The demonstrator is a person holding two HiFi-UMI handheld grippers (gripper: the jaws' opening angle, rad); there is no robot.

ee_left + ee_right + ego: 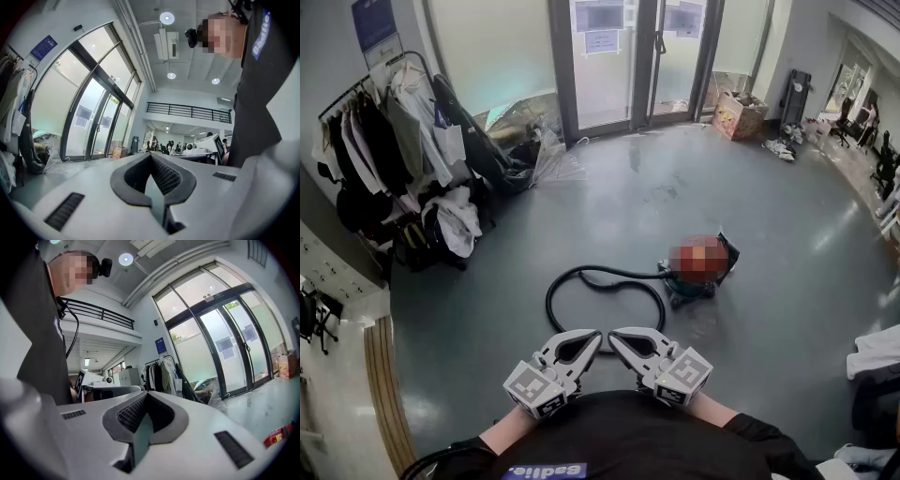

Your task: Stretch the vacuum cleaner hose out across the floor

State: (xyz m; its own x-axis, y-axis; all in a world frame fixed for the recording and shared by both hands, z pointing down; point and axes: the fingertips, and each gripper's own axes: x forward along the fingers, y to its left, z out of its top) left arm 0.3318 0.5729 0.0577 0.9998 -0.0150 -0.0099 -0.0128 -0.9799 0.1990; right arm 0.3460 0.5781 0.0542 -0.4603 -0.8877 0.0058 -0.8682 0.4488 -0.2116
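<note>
Grey floor [581,206], glossy with reflections; glass double doors [628,66] in the far wall, with paper notices [600,39] on the panes; clothes rack [380,131] at left, hung with dark and white garments; cardboard box [739,116] right of the doors; between rack and doors, possibly crumpled clear plastic [551,155]; black mezzanine railing [187,111] overhead.

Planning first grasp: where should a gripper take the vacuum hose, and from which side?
Likely the hose on its loop's left arc, from above, jaws across the tube: it lies flat on the floor, farthest from the vacuum cleaner. Free end unclear.
</note>
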